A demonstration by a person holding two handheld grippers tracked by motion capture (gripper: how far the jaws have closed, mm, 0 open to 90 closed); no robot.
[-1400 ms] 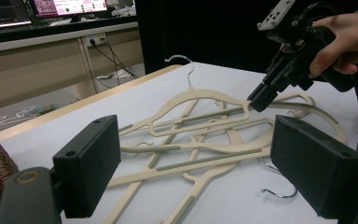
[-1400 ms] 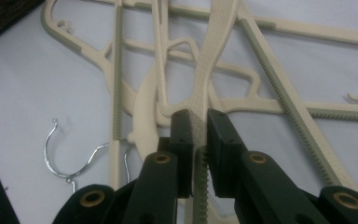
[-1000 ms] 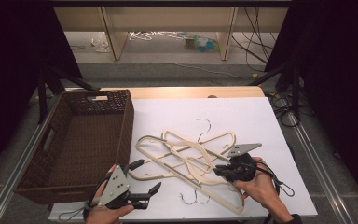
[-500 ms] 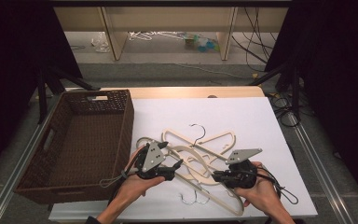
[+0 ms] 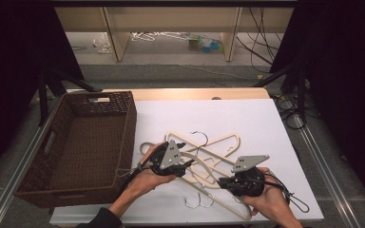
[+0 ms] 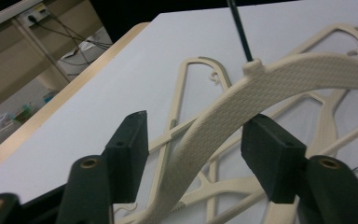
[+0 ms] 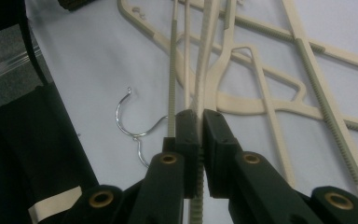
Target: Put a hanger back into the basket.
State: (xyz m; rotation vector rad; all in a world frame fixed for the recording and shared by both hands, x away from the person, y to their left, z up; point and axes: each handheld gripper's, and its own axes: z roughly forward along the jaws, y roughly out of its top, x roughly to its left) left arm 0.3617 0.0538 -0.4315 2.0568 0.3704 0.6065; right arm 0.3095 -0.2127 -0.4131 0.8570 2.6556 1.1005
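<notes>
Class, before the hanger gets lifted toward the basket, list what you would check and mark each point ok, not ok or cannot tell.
1. Right gripper clamped on a hanger bar: ok.
2. Left gripper closed on the raised hanger: not ok; the jaws have just been closing, with a gap on the left.
3. Raised hanger free of the hanger pile: cannot tell.
4. Basket has room: ok.
5. Metal hooks clear of other hangers: cannot tell.
</notes>
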